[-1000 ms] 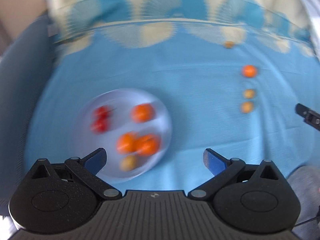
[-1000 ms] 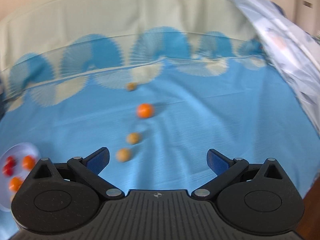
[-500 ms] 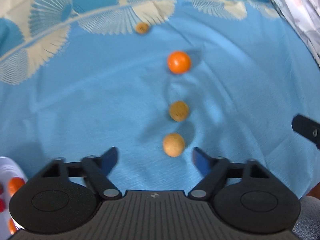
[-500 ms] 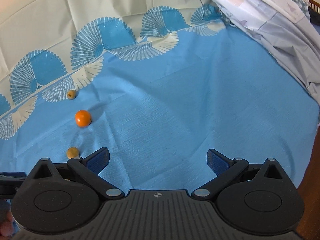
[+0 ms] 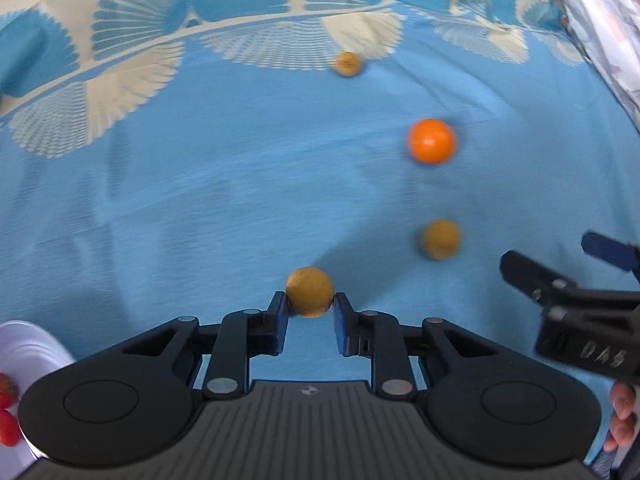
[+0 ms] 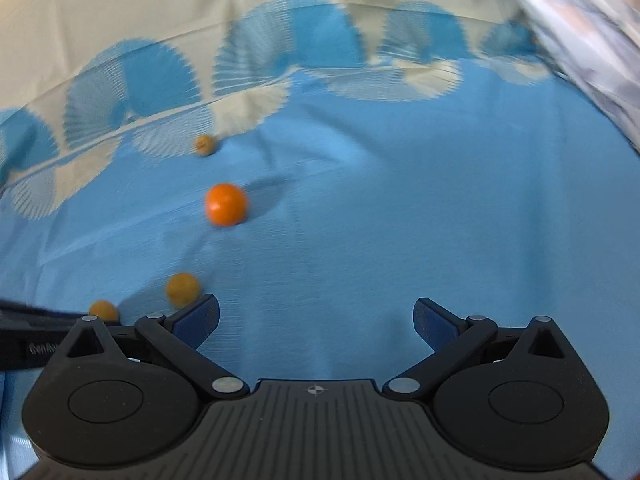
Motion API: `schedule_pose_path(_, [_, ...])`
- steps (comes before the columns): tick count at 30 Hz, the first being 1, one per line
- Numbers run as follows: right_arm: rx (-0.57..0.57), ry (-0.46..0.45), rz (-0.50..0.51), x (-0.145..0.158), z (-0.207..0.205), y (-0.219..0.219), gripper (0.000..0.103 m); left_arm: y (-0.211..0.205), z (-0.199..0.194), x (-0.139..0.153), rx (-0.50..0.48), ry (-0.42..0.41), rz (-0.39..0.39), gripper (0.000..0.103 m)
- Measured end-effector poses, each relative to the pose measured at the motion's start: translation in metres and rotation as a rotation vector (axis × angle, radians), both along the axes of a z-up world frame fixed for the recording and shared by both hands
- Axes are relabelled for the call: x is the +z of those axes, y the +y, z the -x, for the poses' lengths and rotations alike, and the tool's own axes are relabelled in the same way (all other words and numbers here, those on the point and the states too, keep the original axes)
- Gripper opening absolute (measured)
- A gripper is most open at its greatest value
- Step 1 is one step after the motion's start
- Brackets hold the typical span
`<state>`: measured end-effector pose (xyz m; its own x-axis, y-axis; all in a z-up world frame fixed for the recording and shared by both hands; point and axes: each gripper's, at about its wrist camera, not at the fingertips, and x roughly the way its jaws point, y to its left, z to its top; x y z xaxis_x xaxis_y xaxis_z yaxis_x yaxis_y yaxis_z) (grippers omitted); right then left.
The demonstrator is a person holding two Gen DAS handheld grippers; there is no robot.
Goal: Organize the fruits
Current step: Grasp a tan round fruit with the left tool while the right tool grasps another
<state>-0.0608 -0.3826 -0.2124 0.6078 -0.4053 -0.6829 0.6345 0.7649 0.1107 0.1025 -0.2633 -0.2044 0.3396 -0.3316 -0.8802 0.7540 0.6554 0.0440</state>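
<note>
Left claw (image 5: 310, 309) has just been closing and now clamps the tan fruit (image 5: 309, 291) at its 12 o'clock on the blue cloth (image 5: 200, 220), with the white plate (image 5: 28, 350) at 8 o'clock.

Black left claw (image 5: 310, 320), blue pads (image 5: 280, 322), silver pivot screws, ribbed base.
</note>
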Motion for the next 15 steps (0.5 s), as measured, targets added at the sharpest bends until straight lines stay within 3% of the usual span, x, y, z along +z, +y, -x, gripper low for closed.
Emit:
schedule_pose_path(8, [0.237,0.042,0.189,-0.015,-0.048,0.036,0.100,0.005,-0.012,-0.001,-0.027,-0.004,0.011,0.031])
schedule_pose_path(11, [0.277,0.032,0.189,-0.022,-0.052,0.035,0.081,0.002,-0.015,-0.002,-0.017,0.007,0.027,0.037])
schedule_pose_path(13, [0.305,0.000,0.175,-0.020,-0.049,0.034,0.049,0.000,-0.017,-0.002,-0.008,0.016,0.039,0.038])
schedule_pose_path(14, [0.303,0.002,0.193,-0.020,-0.048,0.036,0.042,-0.001,-0.017,-0.002,-0.008,0.017,0.043,0.039])
schedule_pose_path(15, [0.302,0.003,0.204,-0.020,-0.047,0.038,0.028,-0.001,-0.017,-0.002,-0.012,0.015,0.045,0.038])
